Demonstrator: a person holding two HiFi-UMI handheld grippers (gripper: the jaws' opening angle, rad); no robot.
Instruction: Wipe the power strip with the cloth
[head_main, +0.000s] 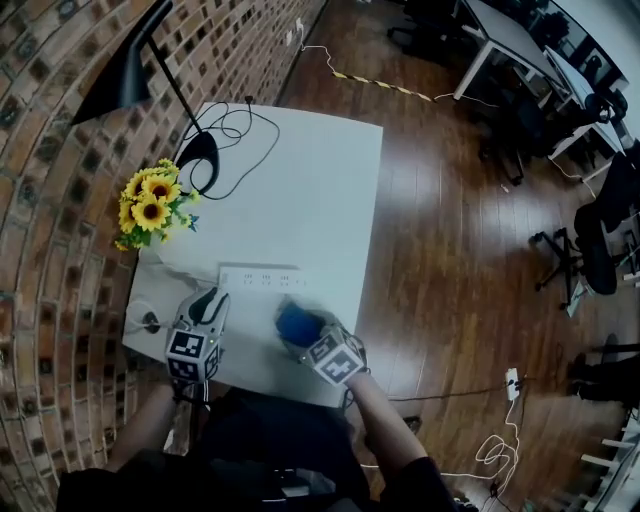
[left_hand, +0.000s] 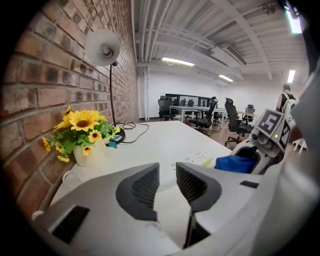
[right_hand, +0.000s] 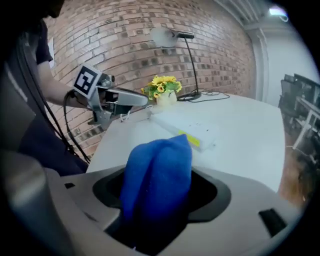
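While the right gripper (right_hand: 161, 194) clasped the cloth (right_hand: 157, 165) in its jaws (left gripper (left_hand: 165, 186) gaped empty), wiping seemingly hadn't begun; next, press it onto the power strip (right_hand: 192, 131) ahead.

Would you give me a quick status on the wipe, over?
Left gripper empty, jaws slightly apart. Right gripper holds blue cloth. Power strip ahead, untouched. Nothing in the way.
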